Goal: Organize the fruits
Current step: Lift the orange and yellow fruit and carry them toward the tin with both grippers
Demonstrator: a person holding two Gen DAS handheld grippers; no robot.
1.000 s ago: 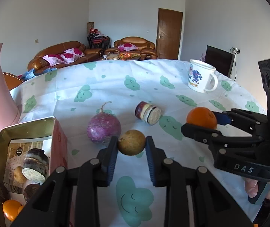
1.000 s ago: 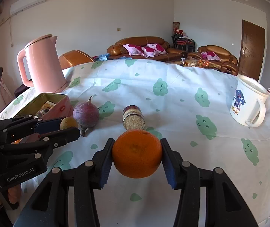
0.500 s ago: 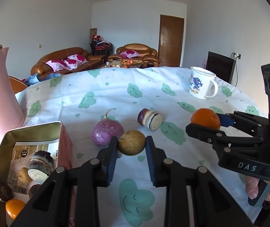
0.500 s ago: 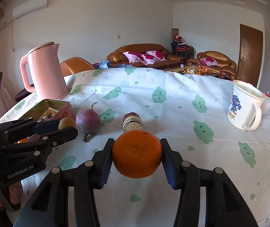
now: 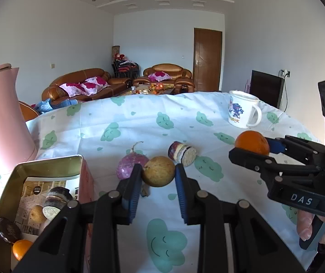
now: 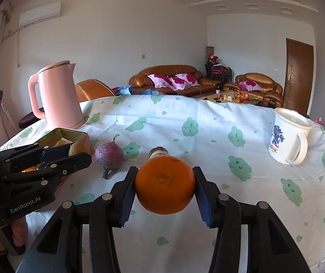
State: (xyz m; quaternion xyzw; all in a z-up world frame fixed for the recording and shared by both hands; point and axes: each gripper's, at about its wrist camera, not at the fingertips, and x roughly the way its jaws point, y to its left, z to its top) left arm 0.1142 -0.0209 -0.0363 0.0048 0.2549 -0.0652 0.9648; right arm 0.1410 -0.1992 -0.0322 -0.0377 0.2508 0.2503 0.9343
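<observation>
The left gripper (image 5: pixel 159 179) is showing black plastic linkage arms dotted with round silver screws behind its fingers, and ribbed blue pads (image 5: pixel 131 195) are lining the fingers' inner faces. The right gripper (image 6: pixel 165 187) is showing the same black links, silver screws and blue pads. Behind the fingers, white lettering is reading "DAS" on the right body and "GenRobot.AI" on the left, and a black block with round lenses is rising above each body.

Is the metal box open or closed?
Open. The metal box has no lid on, so you can look straight inside and see fruit pieces and a small orange lying on its bottom.
</observation>
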